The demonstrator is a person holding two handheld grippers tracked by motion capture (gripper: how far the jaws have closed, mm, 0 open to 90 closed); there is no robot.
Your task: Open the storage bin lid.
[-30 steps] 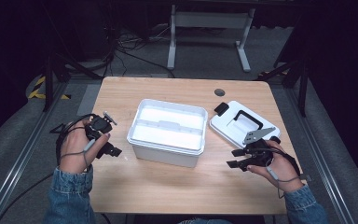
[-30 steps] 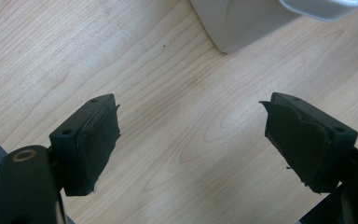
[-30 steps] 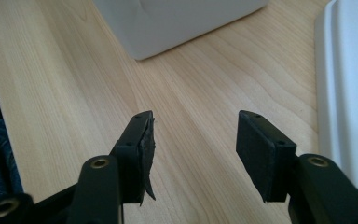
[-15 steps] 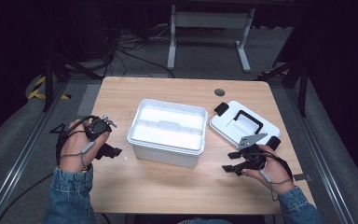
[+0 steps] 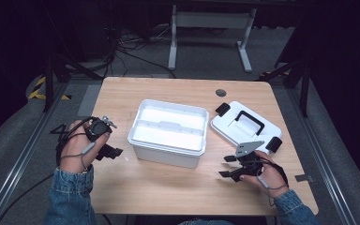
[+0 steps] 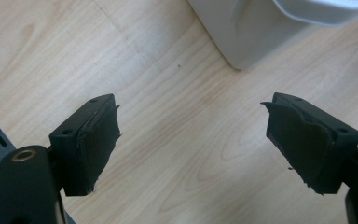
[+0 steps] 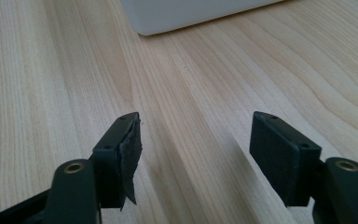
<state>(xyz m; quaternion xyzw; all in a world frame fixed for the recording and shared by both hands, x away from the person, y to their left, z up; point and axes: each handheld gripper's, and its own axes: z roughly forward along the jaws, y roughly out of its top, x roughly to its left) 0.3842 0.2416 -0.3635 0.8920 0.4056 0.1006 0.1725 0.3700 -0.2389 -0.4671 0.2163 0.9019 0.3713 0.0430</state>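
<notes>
An open white plastic bin (image 5: 168,131) stands in the middle of the wooden table (image 5: 168,187). Its white lid (image 5: 246,127), with a black handle and black clips, lies flat to the bin's right. My left gripper (image 5: 115,152) is low over the table just left of the bin, open, with nothing between its jaws; the bin's corner (image 6: 247,37) is ahead of it (image 6: 191,135). My right gripper (image 5: 227,166) hovers near the table's front right, below the lid, open and empty (image 7: 196,154); the bin's base (image 7: 186,14) lies ahead.
A dark round grommet (image 5: 221,93) sits in the table's far right part. Beyond the table stands a grey metal frame (image 5: 211,28) on a dark floor with cables. Metal rails run along both sides of the table.
My right gripper has drawn back from the lid toward the table's front edge and a little leftward. My left gripper has barely moved.
</notes>
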